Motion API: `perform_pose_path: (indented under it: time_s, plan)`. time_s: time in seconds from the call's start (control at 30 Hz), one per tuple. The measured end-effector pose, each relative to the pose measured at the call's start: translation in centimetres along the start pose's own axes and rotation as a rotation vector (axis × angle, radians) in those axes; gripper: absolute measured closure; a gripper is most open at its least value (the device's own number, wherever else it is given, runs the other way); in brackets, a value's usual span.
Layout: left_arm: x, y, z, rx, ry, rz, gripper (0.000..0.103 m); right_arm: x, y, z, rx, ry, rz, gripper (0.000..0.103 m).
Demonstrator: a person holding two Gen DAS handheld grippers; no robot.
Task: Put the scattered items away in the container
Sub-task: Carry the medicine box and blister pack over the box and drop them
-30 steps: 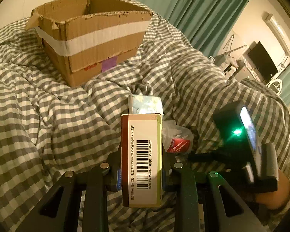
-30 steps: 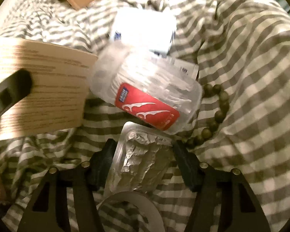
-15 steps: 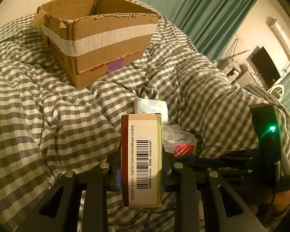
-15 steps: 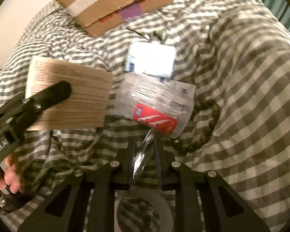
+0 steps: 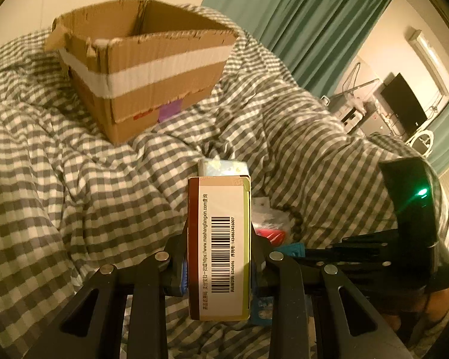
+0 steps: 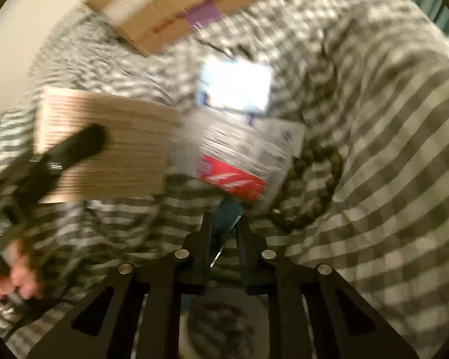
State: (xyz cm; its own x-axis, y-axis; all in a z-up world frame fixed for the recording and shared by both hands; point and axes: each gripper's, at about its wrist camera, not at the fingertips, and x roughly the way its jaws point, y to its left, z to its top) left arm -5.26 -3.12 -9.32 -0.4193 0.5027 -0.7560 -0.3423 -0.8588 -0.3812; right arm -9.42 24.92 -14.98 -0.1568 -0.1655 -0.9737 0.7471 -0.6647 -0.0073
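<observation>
Jaws of the left gripper point(image 5: 219, 249) are seen pressed against both narrow sides of a carton point(image 5: 219, 254), which is held upright with its barcode face turned to the camera. The right gripper point(image 6: 223, 233) is seen with its jaws closing, nearly together, and a thin foil blister pack point(image 6: 226, 221) is caught edge-on between them; the picture from that wrist is blurred, so the contact is not sharply shown. In that view the left gripper's finger point(image 6: 74, 146) is seen lying across the broad printed face of the carton point(image 6: 110, 143), and a hand point(image 6: 12, 275) is seen on the handle at the lower left.

Just beyond the right gripper, a clear packet with a red label point(image 6: 239, 155) is found lying on the checked duvet point(image 6: 374, 179), with a string of dark beads point(image 6: 317, 179) curled beside it and a pale tissue pack point(image 6: 235, 85) lying further out. From the left wrist the tissue pack point(image 5: 223, 167) is partly hidden behind the carton.

Farther off, the open cardboard box point(image 5: 152, 68), banded with white tape, is seen standing on the duvet, well apart from both grippers. Green curtains point(image 5: 308, 21) and a dark screen point(image 5: 404, 101) are seen behind.
</observation>
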Motion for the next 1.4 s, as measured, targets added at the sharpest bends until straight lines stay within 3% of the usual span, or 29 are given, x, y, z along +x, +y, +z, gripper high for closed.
perform_pose_path:
  time_s: [0.3, 0.63, 0.73, 0.87, 1.03, 1.1, 1.13, 1.17, 1.2, 1.27, 1.4]
  plan:
    - [-3.4, 0.9, 4.0, -0.046, -0.102, -0.006, 0.074, -8.1, 0.2, 2.2, -0.040, -0.233, 0.100, 0.096]
    - [-8.5, 1.8, 15.2, -0.034, -0.348, 0.005, 0.074, -16.6, 2.9, 12.0, -0.199, -0.458, 0.177, 0.096]
    - [-8.4, 3.1, 18.8, -0.025, -0.406, 0.019, 0.074, -18.8, 4.3, 15.8, -0.252, -0.536, 0.175, 0.096]
    - [-5.3, 5.9, 21.7, -0.037, -0.404, 0.076, 0.074, -18.5, 5.5, 21.1, -0.290, -0.564, 0.184, 0.096]
    - [-0.8, 10.0, 22.0, -0.082, -0.390, 0.094, 0.074, -13.6, 6.0, 26.5, -0.310, -0.507, 0.197, 0.095]
    - [0.7, 11.2, 22.1, -0.105, -0.360, 0.120, 0.072, -11.6, 5.8, 27.8, -0.316, -0.490, 0.220, 0.090]
    - [1.3, 11.6, 22.3, -0.110, -0.333, 0.132, 0.069, -10.7, 5.7, 28.4, -0.317, -0.480, 0.225, 0.079]
    - [1.5, 11.9, 22.2, -0.112, -0.324, 0.141, 0.058, -10.1, 5.5, 28.8, -0.312, -0.477, 0.224, 0.066]
    - [1.4, 11.8, 22.1, -0.108, -0.327, 0.146, 0.050, -9.9, 5.3, 28.9, -0.301, -0.480, 0.222, 0.063]
    - [0.8, 11.4, 21.5, -0.096, -0.357, 0.161, 0.018, -10.1, 4.9, 28.7, -0.290, -0.490, 0.216, 0.061]
    - [-0.9, 9.9, 19.7, -0.054, -0.413, 0.205, 0.012, -12.2, 4.2, 26.1, -0.295, -0.526, 0.201, 0.056]
